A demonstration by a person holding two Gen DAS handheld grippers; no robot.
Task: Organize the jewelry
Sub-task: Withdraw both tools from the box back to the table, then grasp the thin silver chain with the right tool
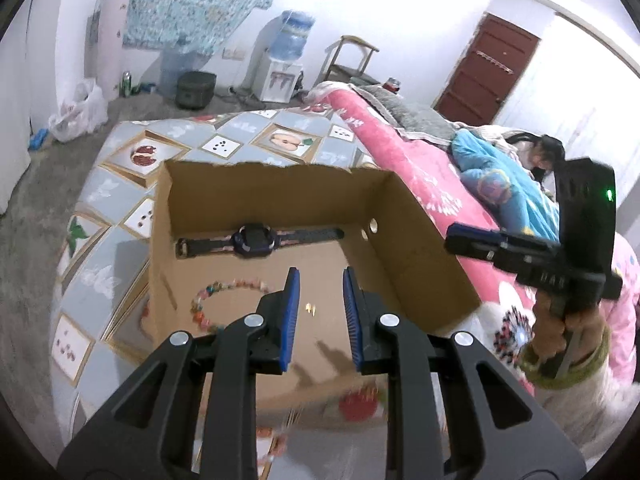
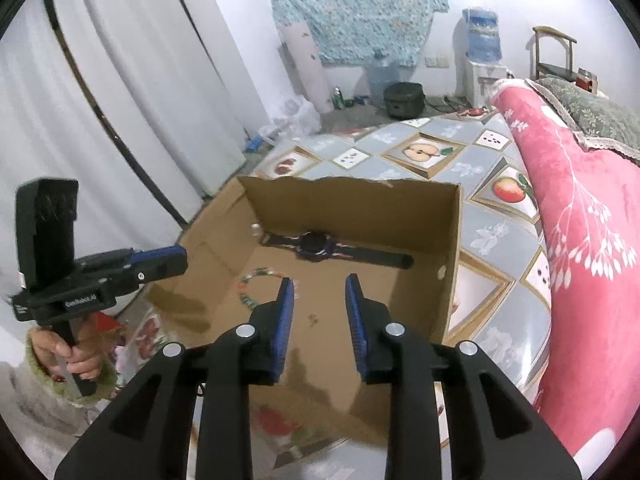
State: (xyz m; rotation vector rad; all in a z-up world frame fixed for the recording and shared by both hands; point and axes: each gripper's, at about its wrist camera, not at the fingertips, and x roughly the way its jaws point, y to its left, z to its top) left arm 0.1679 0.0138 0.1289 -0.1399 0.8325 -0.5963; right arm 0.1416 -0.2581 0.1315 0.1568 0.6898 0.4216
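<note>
A surface covered in a grey-blue cloth printed with framed fruit pictures carries everything here, with a bed under a deep pink flowered blanket just beside it. On the cloth sits an open, shallow brown cardboard box with a torn rim, evidently serving as the tray where the jewelry is gathered.

Along the box's far wall lies a dark wristwatch with a round face and patterned strap, stretched out flat, parallel to that wall, which leaves the middle of the floor free. Nearer the front left lies a bracelet of pastel pink and green beads, curved in an open loop, apart from the watch. Smallest is a pair of tiny gold-coloured pieces, probably earrings, resting on the bare cardboard near the middle, close to the bracelet but not touching it.

The left gripper hangs above the front of the box, tilted down, its blue-padded jaws parted with nothing between them. The right gripper is posed the same way from the other side, jaws apart and empty. Each is held by a hand in a fuzzy sleeve. With three items lying separately inside and both tools empty, the sorting looks well advanced.
</note>
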